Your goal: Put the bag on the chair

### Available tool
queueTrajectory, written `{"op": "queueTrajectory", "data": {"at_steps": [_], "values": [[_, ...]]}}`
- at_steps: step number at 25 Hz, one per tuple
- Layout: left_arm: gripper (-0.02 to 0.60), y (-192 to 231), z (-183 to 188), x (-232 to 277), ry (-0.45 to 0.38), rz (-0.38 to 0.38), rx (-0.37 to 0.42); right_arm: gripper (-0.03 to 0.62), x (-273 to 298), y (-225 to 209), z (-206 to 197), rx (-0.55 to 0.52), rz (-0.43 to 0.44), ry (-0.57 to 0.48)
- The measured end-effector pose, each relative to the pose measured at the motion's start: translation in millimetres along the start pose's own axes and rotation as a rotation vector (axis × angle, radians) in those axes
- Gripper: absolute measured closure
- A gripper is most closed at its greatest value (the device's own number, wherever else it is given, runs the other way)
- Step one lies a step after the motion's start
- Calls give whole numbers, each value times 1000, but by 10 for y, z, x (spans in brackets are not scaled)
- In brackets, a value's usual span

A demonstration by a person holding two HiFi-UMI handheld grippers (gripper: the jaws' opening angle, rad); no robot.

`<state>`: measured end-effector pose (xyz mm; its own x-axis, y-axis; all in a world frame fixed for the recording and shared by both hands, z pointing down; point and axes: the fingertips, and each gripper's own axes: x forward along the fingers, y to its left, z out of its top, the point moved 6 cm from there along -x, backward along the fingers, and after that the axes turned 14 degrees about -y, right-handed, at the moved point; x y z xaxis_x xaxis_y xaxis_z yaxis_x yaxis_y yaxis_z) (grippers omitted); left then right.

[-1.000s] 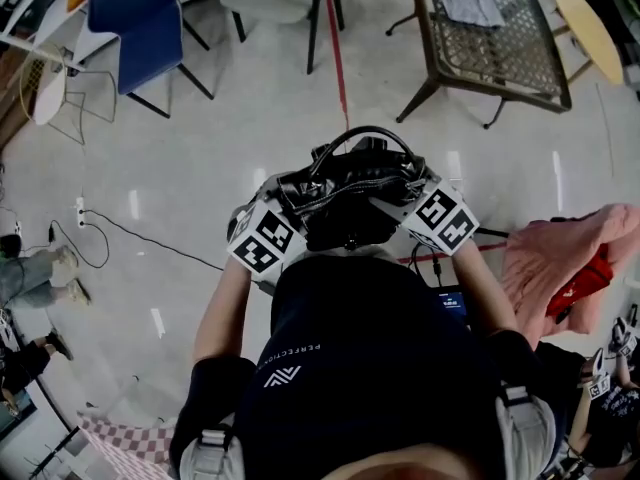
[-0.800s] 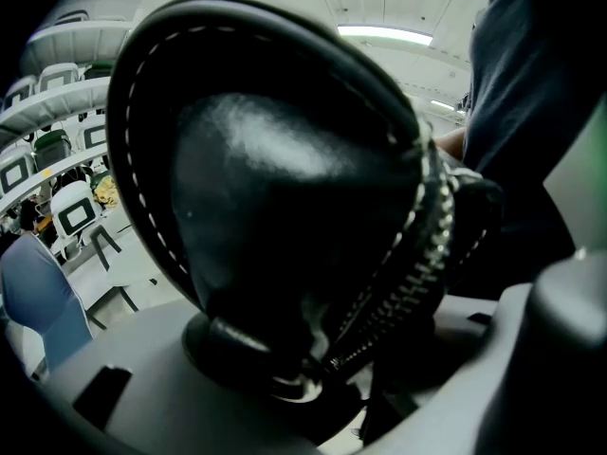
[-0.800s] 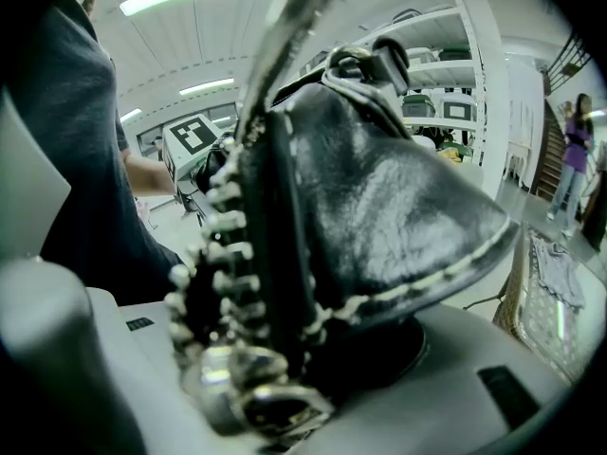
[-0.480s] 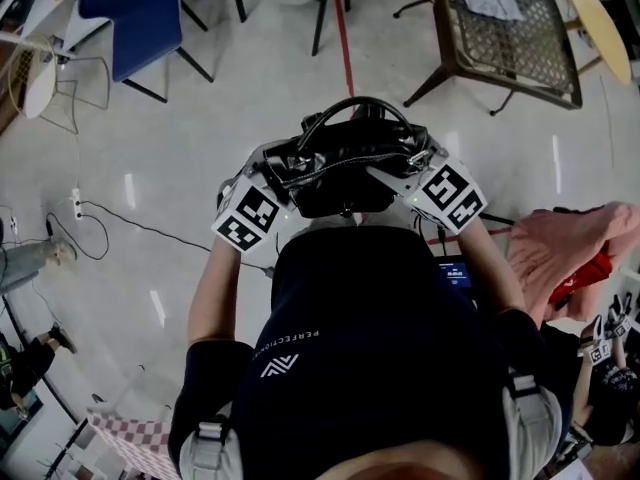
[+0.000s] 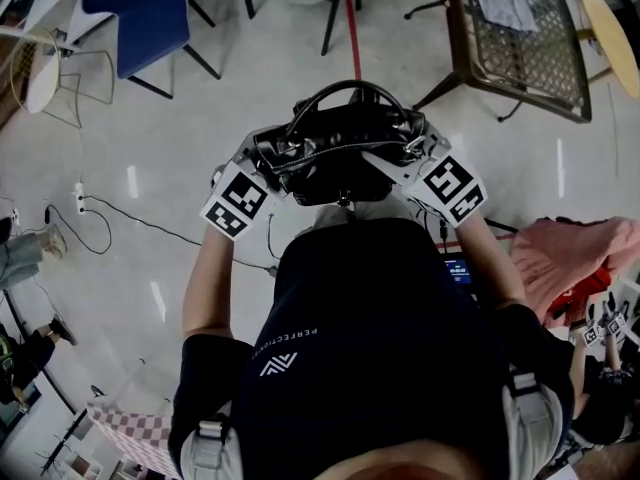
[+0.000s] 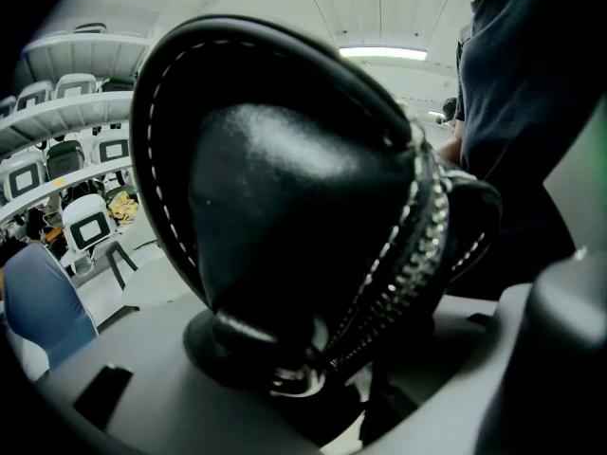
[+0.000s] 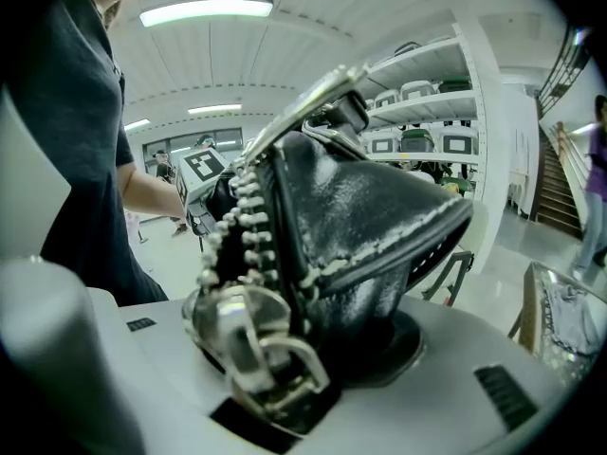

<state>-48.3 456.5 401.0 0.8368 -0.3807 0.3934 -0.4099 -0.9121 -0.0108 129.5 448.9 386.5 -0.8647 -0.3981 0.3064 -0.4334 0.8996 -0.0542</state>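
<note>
Left tongs (image 5: pixel 262 154) and right tongs (image 5: pixel 415 150) each clamp 1 end of the bag (image 5: pixel 340 148), the right jaws just closing tighter on it. The bag, held midair, has come nearer the blue chair (image 5: pixel 135 18); placing remains.

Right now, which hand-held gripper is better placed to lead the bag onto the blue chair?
Probably the left hand-held gripper: the blue chair stands on its side. Both clamp an end of the bag; on the right hand-held gripper the jaws have just been closing further.
</note>
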Motion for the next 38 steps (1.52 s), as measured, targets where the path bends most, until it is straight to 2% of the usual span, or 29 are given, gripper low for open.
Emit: {"op": "queueTrajectory", "data": {"at_steps": [9, 15, 20, 29, 38], "values": [[305, 89, 1, 89, 17, 3, 0, 372, 49, -169, -30, 35, 24, -35], [306, 631, 231, 467, 12, 26, -1, 372, 164, -893, 124, 38, 45, -46], [308, 939, 317, 700, 16, 42, -2, 373, 254, -1311, 159, 33, 61, -52], [308, 1382, 429, 1043, 25, 80, -23, 373, 398, -1931, 213, 39, 94, -48], [307, 1999, 513, 1131, 22, 100, -28, 373, 773, -2442, 427, 35, 97, -36]]}}
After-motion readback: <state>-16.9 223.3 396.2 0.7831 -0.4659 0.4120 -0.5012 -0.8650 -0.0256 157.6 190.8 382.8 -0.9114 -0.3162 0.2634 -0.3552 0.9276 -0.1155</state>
